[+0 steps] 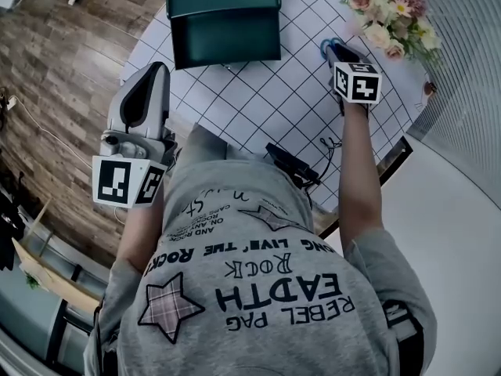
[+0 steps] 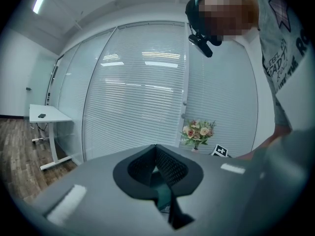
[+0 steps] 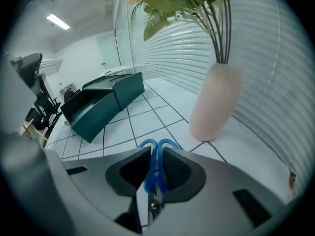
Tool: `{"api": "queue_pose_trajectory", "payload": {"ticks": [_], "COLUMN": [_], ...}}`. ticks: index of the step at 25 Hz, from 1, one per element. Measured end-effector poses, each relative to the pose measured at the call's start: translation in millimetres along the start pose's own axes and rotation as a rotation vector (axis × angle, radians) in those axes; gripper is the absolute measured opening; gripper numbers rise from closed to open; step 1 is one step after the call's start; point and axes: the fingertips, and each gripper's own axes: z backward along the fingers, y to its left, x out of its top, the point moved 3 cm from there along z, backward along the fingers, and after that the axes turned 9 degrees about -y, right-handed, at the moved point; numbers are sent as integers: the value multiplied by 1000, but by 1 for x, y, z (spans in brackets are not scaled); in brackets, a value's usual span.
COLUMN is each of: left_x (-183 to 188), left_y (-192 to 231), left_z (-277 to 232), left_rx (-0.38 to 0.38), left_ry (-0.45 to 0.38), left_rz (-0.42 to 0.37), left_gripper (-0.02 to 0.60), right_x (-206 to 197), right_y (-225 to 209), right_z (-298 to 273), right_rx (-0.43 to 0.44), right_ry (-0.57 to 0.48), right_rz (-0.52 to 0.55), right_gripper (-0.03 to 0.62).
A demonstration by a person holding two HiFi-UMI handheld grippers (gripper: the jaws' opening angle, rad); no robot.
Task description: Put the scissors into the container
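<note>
While the scissors (image 3: 151, 169) lie at the table's (image 1: 258, 100) upper right beside the vase (image 3: 215, 102), the right gripper (image 3: 156, 156) clamps their handles. Next, probably, comes a lift toward the container (image 1: 225, 18) at top centre. The left gripper (image 2: 156, 154) is closed and empty.

One table, three vantage points: head camera above, two low hand-held lenses
The head view looks steeply down onto the gridded table (image 1: 258, 100). The right gripper view sits close over the same table, facing the green container (image 3: 98, 107) at frame left; both views share it and the bouquet (image 1: 391, 18). The left gripper view faces level toward window blinds (image 2: 138, 92), bouquet small right of centre
</note>
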Motion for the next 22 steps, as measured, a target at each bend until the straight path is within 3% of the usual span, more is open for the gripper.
{"api": "queue_pose_trajectory", "payload": {"ticks": [15,22], "left_x": [6,12], "left_y": [2,1], "left_z": [10,15], "left_rx": [9,9], "left_ry": [-24,-44], "left_rz": [-3,-7], "left_gripper": [9,11], "right_x": [6,22], "right_y": [6,11], "right_z": [11,33], "right_rx": [-13,-18], "right_ry": [-23,-112], "right_rz": [24,14], "right_gripper": [87,86]}}
